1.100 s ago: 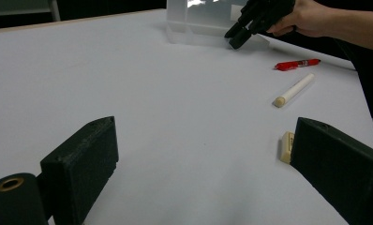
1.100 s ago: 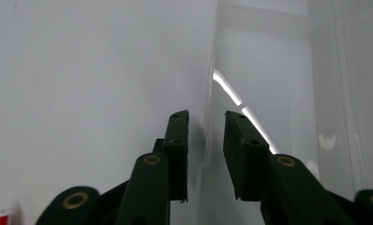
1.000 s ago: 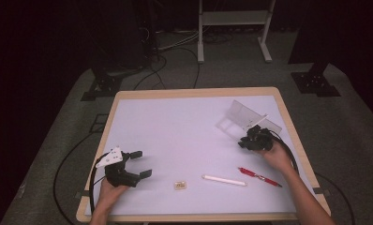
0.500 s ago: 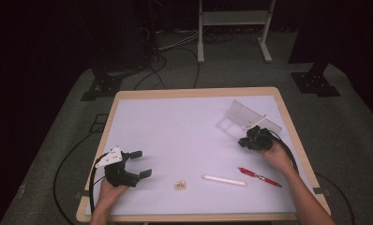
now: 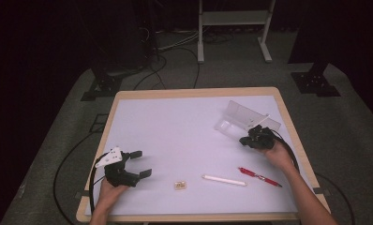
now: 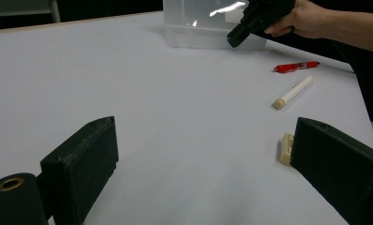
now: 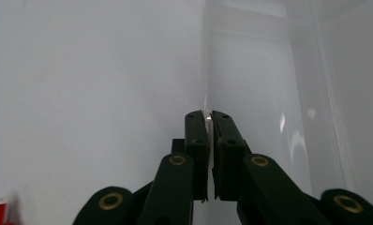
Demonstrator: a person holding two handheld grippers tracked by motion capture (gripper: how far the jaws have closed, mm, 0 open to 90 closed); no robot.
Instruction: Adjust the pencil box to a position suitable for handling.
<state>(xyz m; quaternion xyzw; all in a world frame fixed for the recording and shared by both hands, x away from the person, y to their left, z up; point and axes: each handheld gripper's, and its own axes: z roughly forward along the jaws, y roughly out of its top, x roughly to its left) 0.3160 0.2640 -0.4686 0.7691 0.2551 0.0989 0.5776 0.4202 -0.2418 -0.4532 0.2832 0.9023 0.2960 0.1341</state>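
Table (image 5: 184, 126) is white-topped with a wood rim. The main item is the clear plastic case (image 5: 244, 119), sitting far right with its lid standing up. Going by where the grippers are, I read the job as loading the loose bits into that case.

Right gripper (image 5: 253, 138) is at the case's near edge. Its own view shows the jaws have just been closing, and they now pinch a thin clear wall of the case (image 7: 250, 93). So I've got hold of the case and nothing else.

Left gripper (image 5: 138, 164) is parked at the near-left corner with its jaws wide and nothing between them, see (image 6: 203, 154). One pad (image 6: 337, 168) sits just beside the eraser but isn't touching it.

Loose items lie along the near edge, all still on the table:
- red pen (image 5: 259, 176), nearest the right hand
- white marker (image 5: 224, 180), just left of the pen
- small tan eraser (image 5: 180, 185), between the marker and the left gripper

I'd call this the bracing or repositioning step, with the case gripped by its rim.

Next move, as I see it: keep the right hand steady so the thin wall doesn't flex or slip. Then bring the left over the eraser, close on its short sides and carry it to the open tray. I can't tell from here how deep the tray is.
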